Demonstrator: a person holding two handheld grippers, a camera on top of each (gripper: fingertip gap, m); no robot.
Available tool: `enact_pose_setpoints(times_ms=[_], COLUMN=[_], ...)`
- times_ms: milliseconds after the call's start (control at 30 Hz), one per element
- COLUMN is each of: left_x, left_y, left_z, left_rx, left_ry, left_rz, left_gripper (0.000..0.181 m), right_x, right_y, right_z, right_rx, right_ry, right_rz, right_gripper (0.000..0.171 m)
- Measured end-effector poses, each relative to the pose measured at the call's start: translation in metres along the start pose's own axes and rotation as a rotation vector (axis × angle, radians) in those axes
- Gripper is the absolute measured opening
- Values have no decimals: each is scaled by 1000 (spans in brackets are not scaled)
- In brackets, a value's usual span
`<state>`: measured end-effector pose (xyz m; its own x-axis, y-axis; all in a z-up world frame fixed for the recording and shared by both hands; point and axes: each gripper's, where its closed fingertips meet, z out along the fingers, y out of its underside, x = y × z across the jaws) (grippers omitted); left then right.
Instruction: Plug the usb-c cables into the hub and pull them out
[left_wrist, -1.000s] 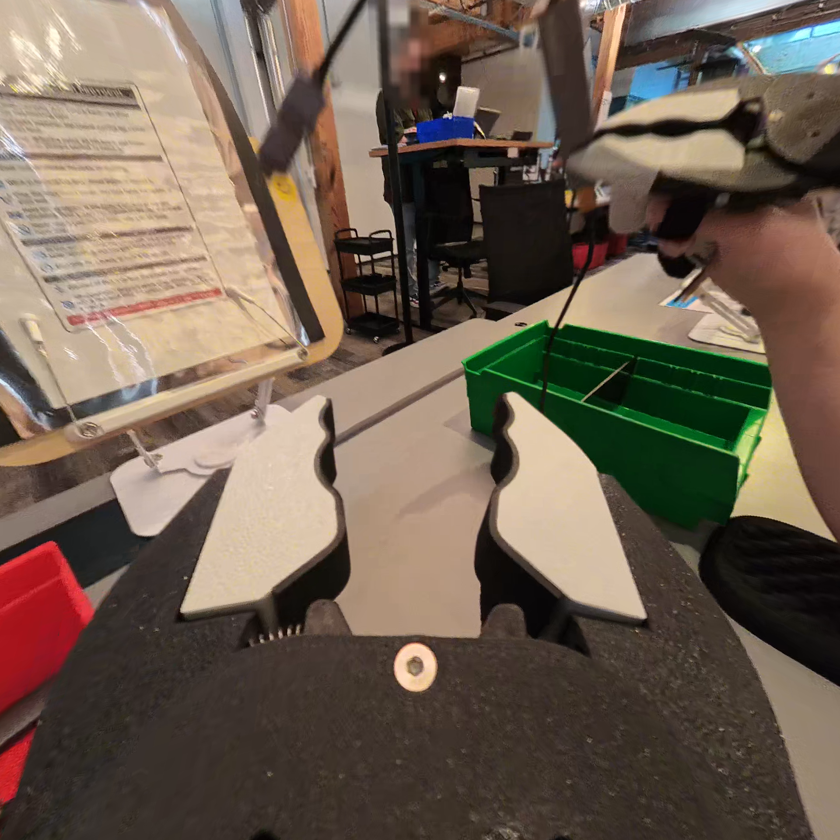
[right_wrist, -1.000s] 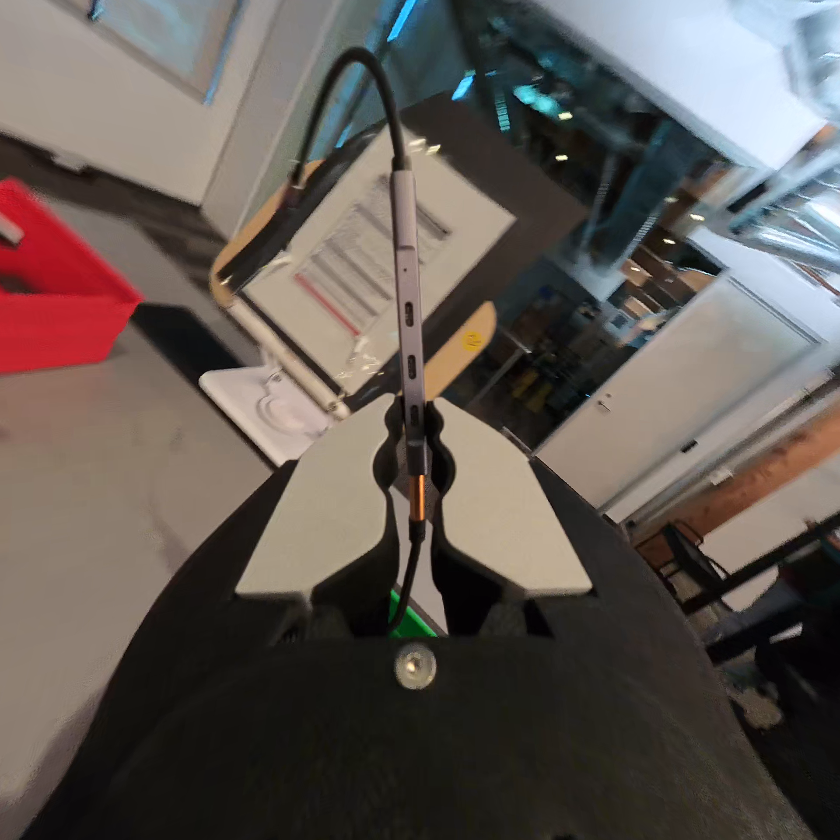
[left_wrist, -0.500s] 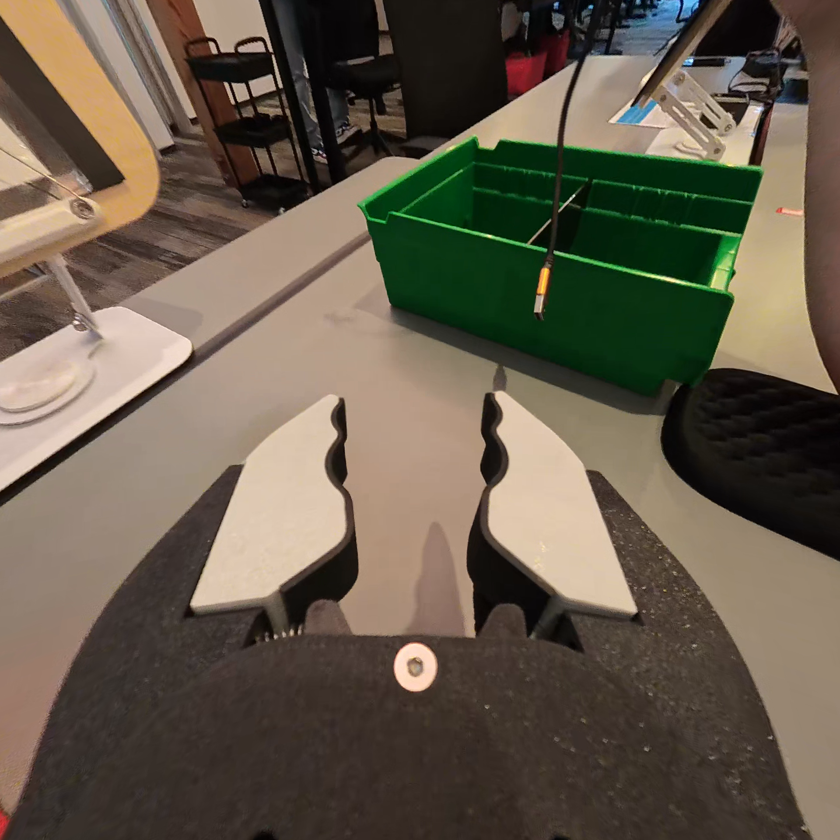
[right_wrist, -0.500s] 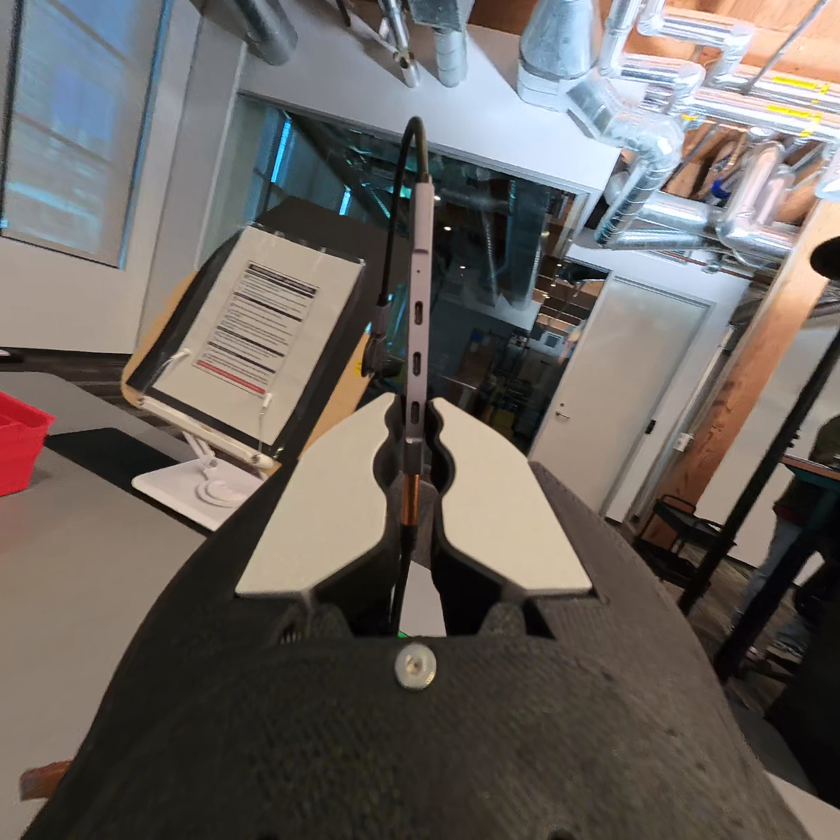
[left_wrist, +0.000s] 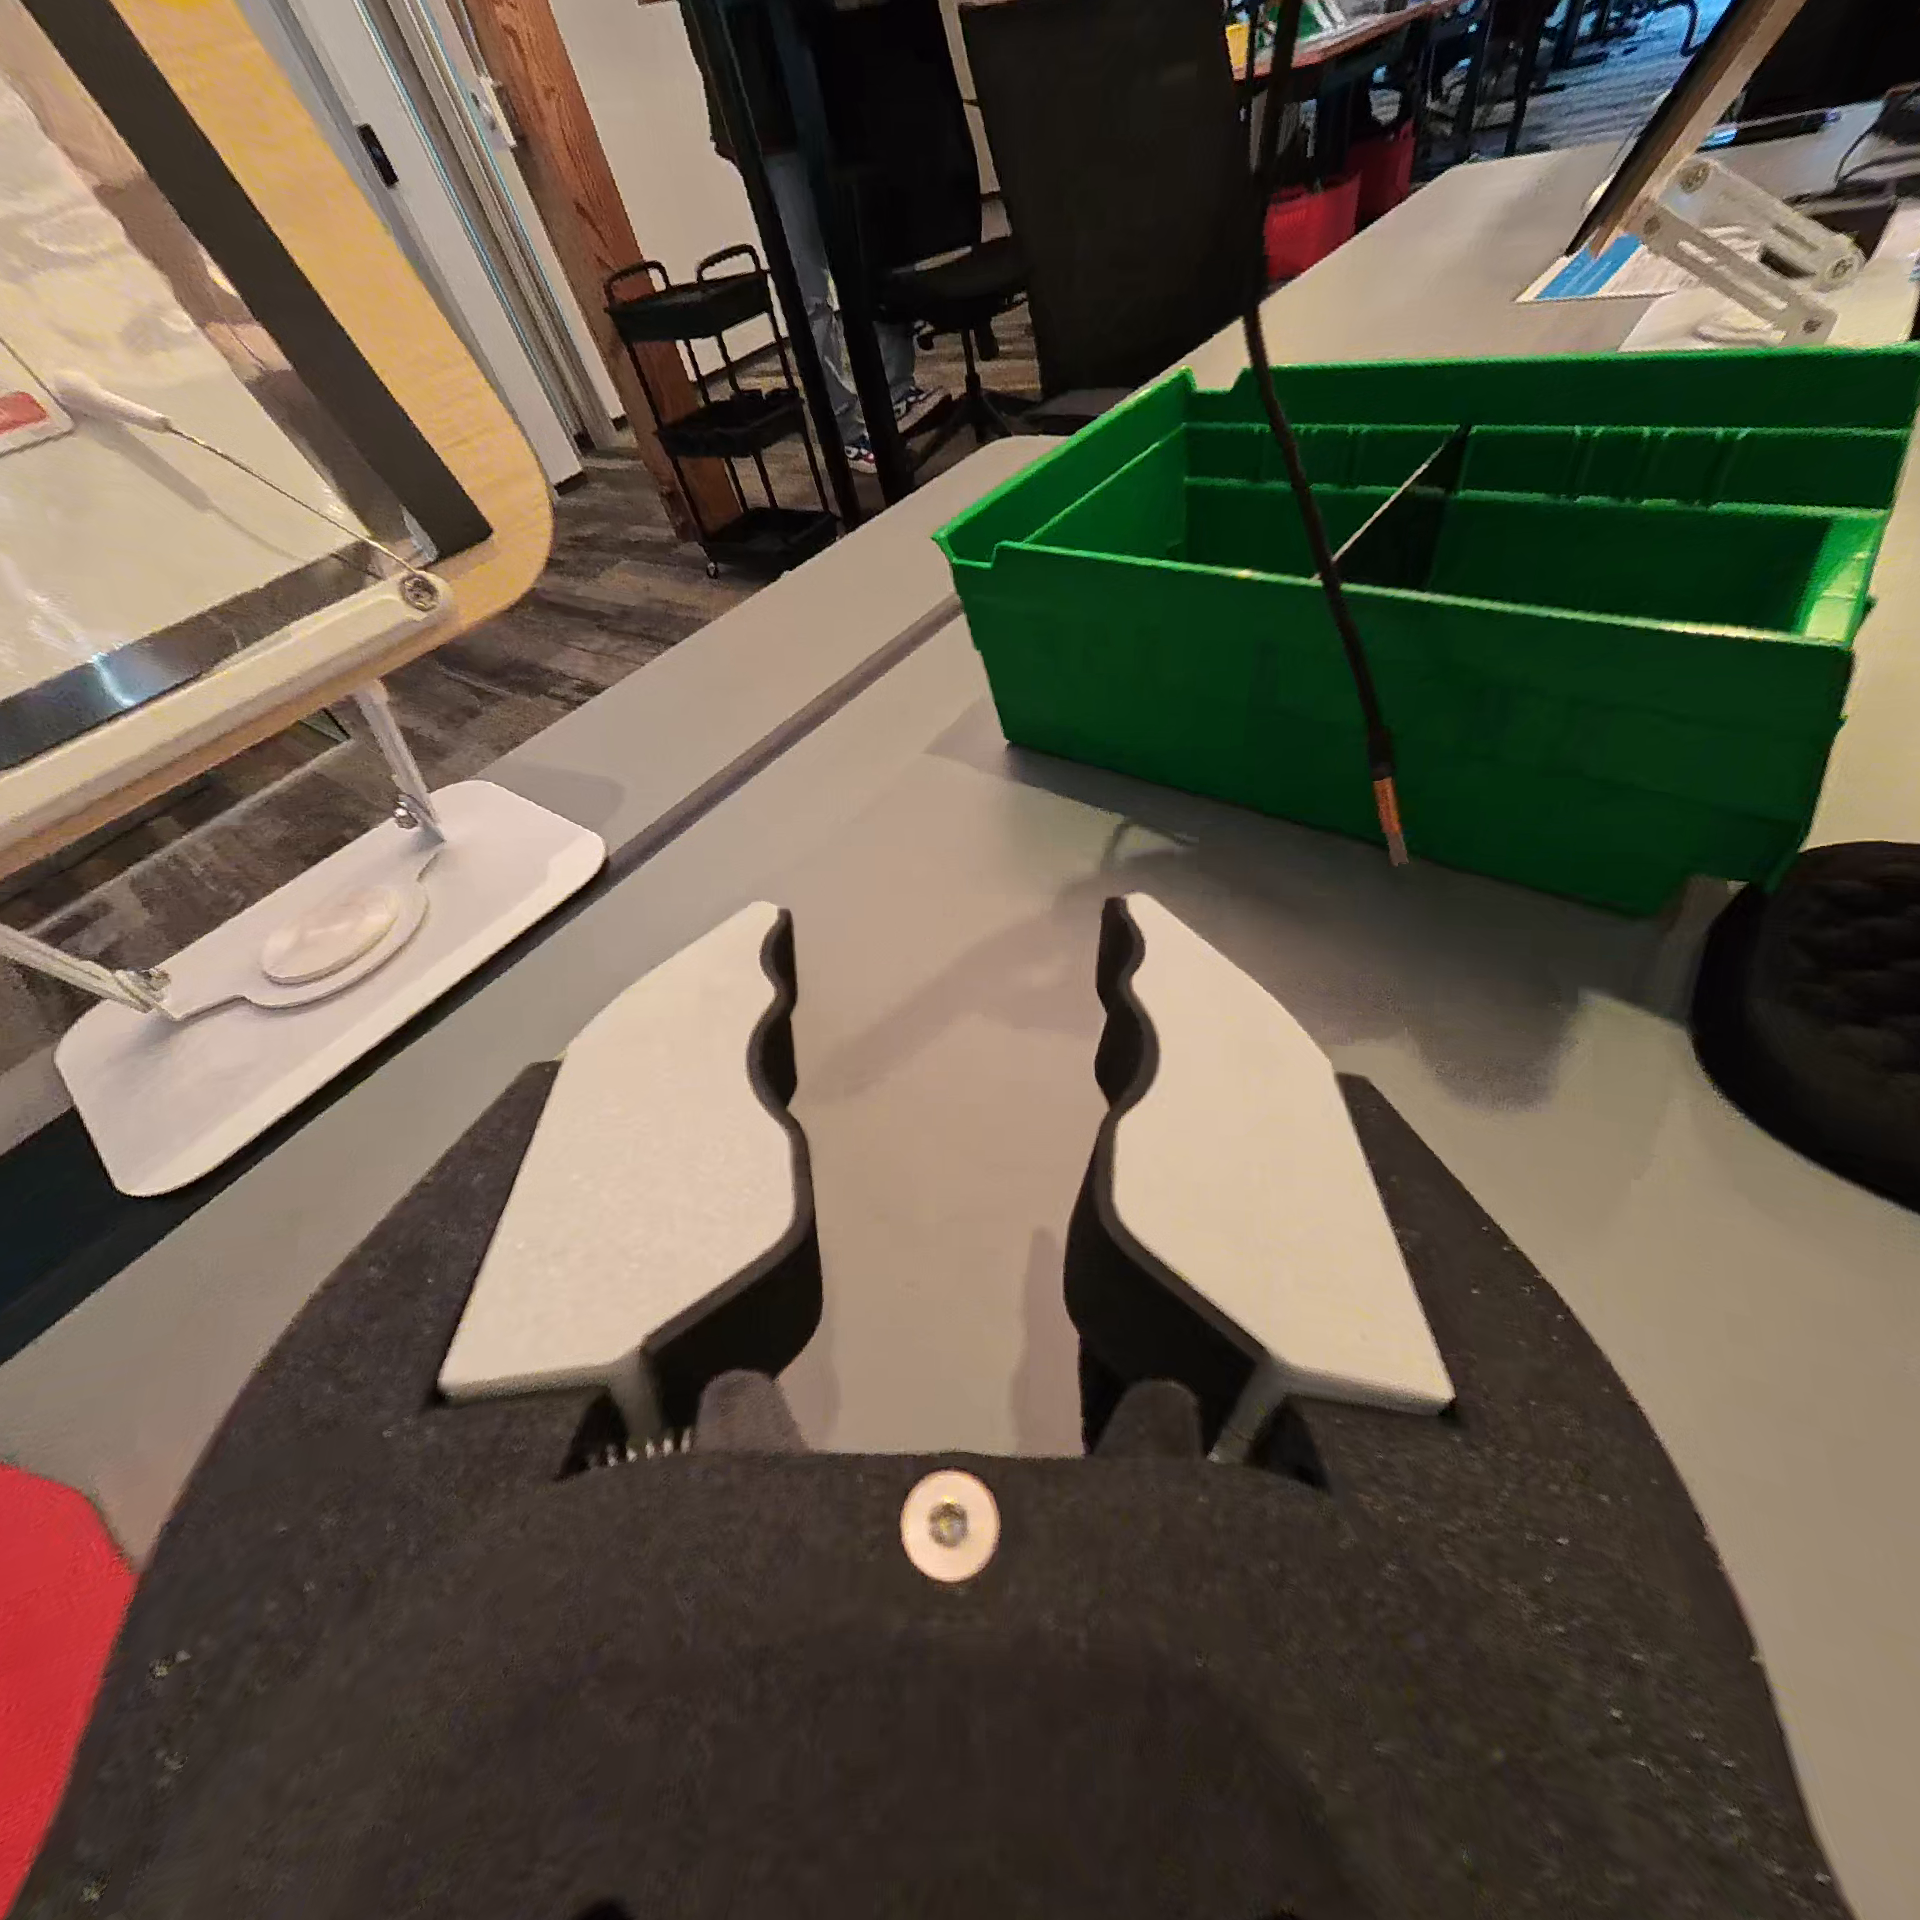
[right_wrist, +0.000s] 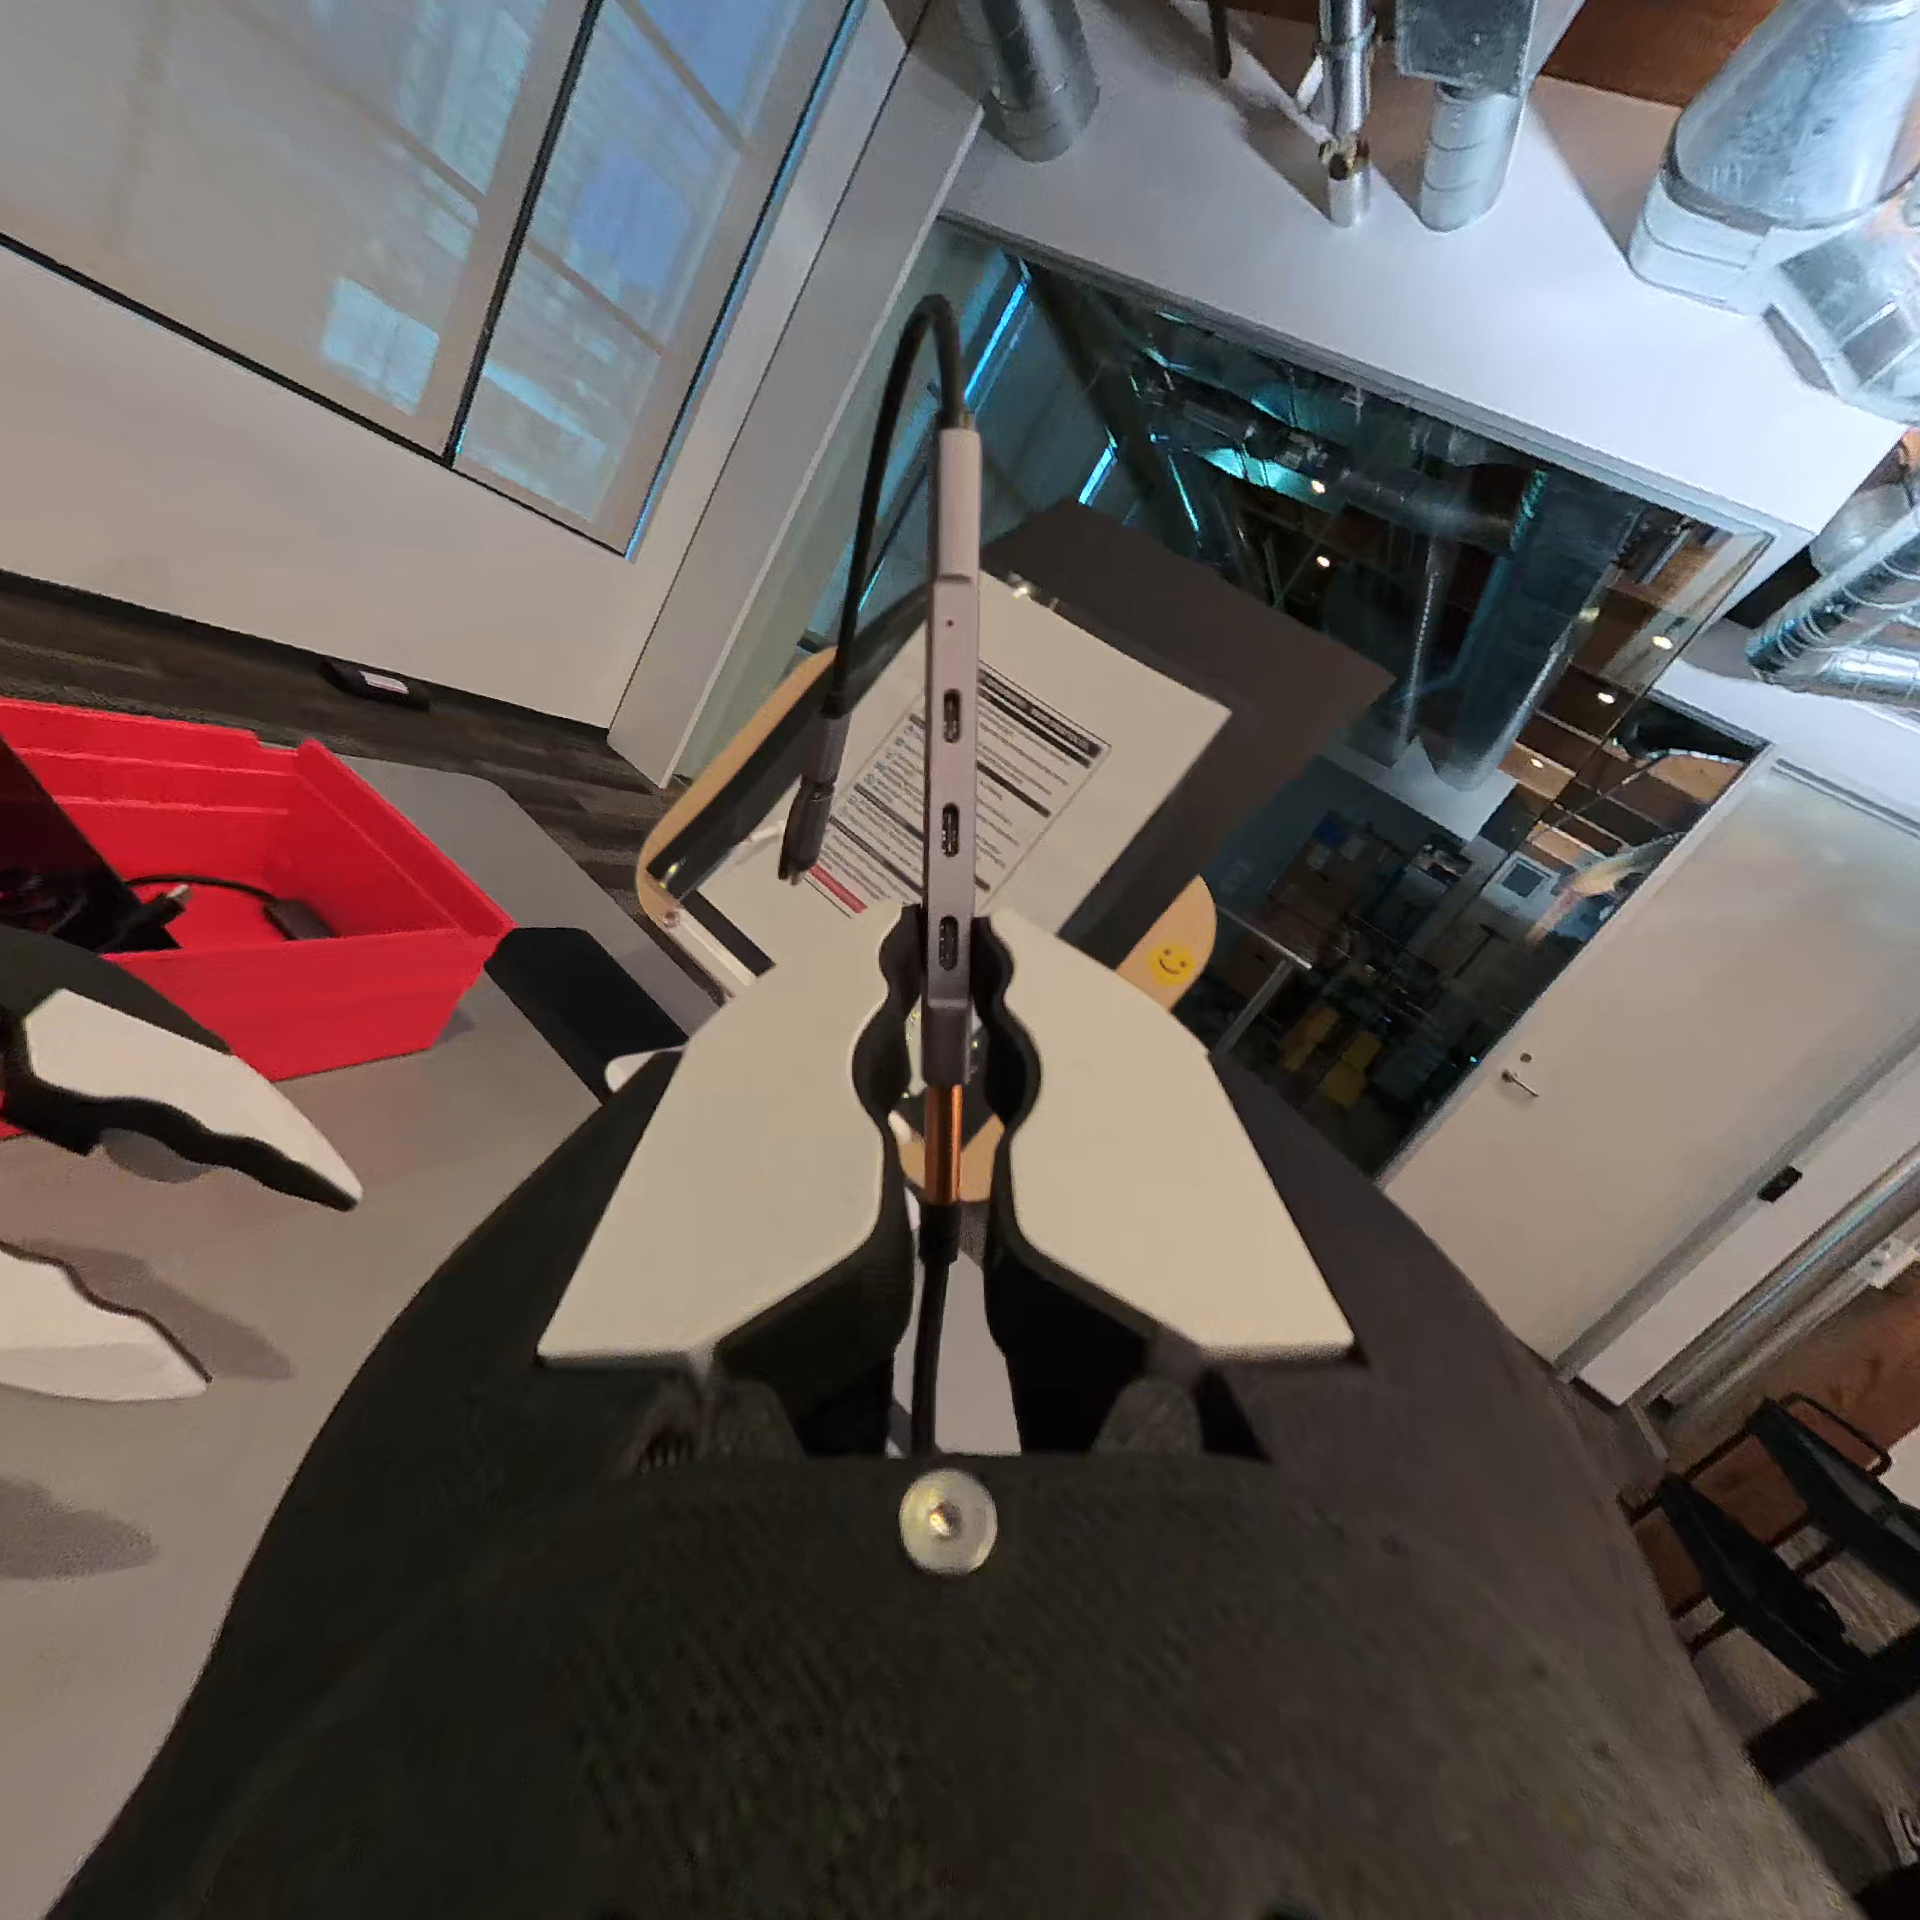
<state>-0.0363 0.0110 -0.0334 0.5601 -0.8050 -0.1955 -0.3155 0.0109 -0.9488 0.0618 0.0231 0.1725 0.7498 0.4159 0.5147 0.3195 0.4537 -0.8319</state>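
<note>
Right tool (right_wrist: 945, 1023) pinches grey hub (right_wrist: 954, 790), hub points straight up, middle of frame. Black cable (left_wrist: 1311, 499) plugged in hub bottom, hangs down. Loose orange plug (left_wrist: 1388, 823) dangles upper right of left tool (left_wrist: 943, 966), before green bin (left_wrist: 1434, 665). Left tool open, empty, nearer plug.

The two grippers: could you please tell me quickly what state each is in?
Left gripper: open, empty.
Right gripper: closed on the hub.

A grey table (left_wrist: 727, 686) carries a green bin (left_wrist: 1403, 665), a red bin (right_wrist: 312, 935) and a white stand base (left_wrist: 312, 977)
</note>
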Motion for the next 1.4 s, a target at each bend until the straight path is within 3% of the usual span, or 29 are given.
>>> enact_pose_setpoints(times_ms=[233,400,500,633,767,900,1100,1400], left_x=[-6,-11,-12,-6,-4,1,6,16], left_y=[3,2,0,-5,-1,-3,3,-4], left_z=[0,-3,-5,-5,-3,-3,1,1], left_rx=[38,38,57,88,64,63,37,50], left_ry=[-20,-33,-23,15,4,8,22,63], left_rz=[-17,-2,-29,-75,-21,5,22,-7], left_gripper=[49,49,47,45,45,45,45,43], right_x=[-22,15,47,83,100,121,117,120], right_y=[-31,-75,-76,-44,12,58,101,161], right_z=[40,57,55,51,37,16,-4,-95], right_rx=[1,-25,-79,-169,-269,-313,-347,-433], right_ry=[-125,-142,-131,-124,-139,-52,-66,-97], right_rz=[-120,-259,-325,-322,-315,-350,-276,7], right_gripper=[10,10,10,10,10,10,10,10])
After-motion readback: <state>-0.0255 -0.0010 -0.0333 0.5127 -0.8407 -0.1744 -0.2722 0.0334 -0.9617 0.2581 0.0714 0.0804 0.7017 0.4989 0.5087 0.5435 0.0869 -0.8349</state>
